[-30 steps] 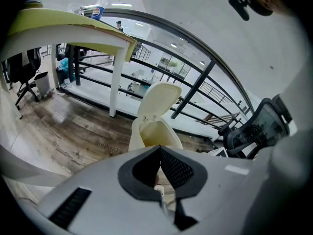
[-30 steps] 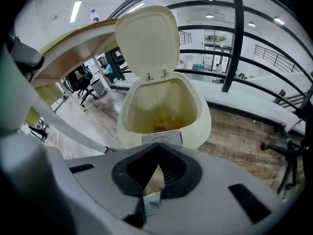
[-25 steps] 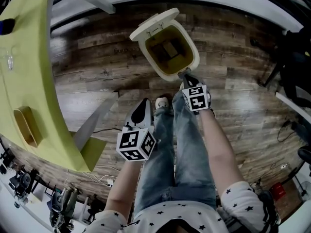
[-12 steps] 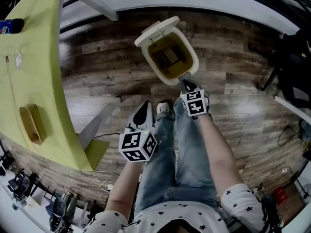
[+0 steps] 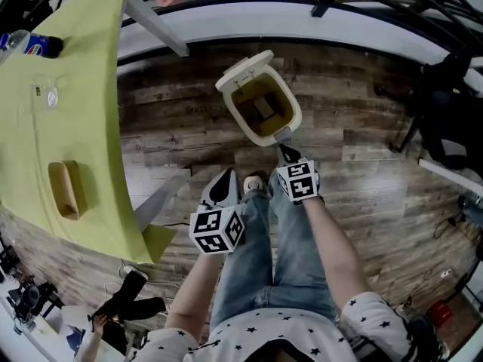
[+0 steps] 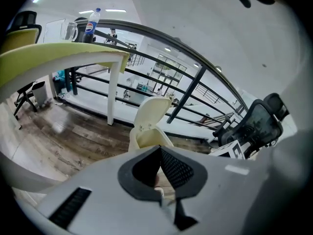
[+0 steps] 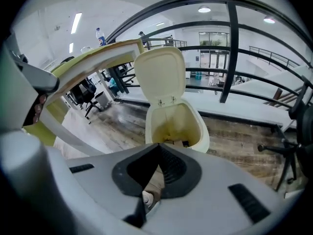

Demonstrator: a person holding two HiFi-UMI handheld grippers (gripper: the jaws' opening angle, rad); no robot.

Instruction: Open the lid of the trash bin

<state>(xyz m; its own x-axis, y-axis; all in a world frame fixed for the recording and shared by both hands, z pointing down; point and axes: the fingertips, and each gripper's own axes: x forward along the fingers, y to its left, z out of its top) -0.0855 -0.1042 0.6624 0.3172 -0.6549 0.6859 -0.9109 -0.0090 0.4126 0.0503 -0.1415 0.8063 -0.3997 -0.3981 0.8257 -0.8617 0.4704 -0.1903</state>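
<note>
Trash bin (image 5: 293, 100) stands on the wood floor (image 5: 362, 164) just ahead of the person's feet, its lid (image 5: 243, 68) tipped up and back on the hinge, so the mouth is open. Nearest, over the jeans (image 5: 290, 255), the left gripper (image 5: 225, 178) hangs above the left knee with its jaws pressed tip to tip and nothing between them. The right gripper (image 5: 283, 151) reaches further out, its tips close to the near edge of the bin's rim; its jaws are likewise pinched together on nothing, and whether they touch the rim cannot be told. A white shoe (image 5: 253, 181) shows between the two grippers. Inside the bin the cream walls are stained yellowish brown, and something small and boxy (image 5: 264, 110) lies at the bottom, too dim to identify. To the left runs a yellow-green table (image 5: 83, 89) carrying a tan oblong tray (image 5: 64, 189), whose contents cannot be made out, and further along a bottle (image 5: 34, 45) with a blue label. Beyond the bin a black railing (image 7: 230, 43) crosses the view.
</note>
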